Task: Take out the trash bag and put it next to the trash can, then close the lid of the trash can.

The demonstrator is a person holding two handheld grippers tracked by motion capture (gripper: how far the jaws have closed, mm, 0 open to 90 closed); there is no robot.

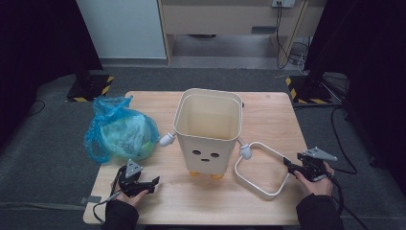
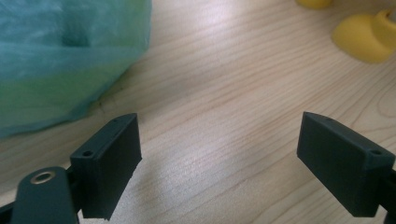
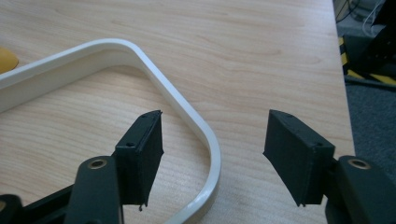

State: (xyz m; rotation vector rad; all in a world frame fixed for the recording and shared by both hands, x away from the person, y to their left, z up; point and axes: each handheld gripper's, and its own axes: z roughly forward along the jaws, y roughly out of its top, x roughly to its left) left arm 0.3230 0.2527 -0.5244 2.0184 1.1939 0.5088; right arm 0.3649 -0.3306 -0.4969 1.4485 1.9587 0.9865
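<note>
High view: my right tool (image 1: 290,165) sits at the desk's (image 1: 268,108) right edge, tips pointing left at the outer bend of the white handle (image 1: 261,168). That handle is a loop lying flat on the desk, hinged to the cream bin (image 1: 208,136) at a round knob and swung out to the bin's right. Its long axis runs from the bin toward the near right. The right hand is clearly the nearer one to it; my left tool (image 1: 154,182) is on the far side of the bin, near the front edge, just below the blue bag (image 1: 119,132). Both forearms come in low, tools roughly level.

Left gripper view: left tool (image 2: 219,154) jaws spread wide, nothing between them but bare wood. The blue bag (image 2: 65,60) is up and to the left, apart from the jaws; the bin's yellow feet (image 2: 364,37) are at the top right, well apart.

Right gripper view: right tool (image 3: 215,140) jaws apart, straddling the white handle (image 3: 177,100) where it curves. The bar passes between the pads, closer to the left-hand pad, and I see no pad pressing on it yet. The bar here runs nearly along the tool's line of sight, so I judge a straight close should catch it across its thin side. Tool tilts down toward the desk, low over it.
</note>
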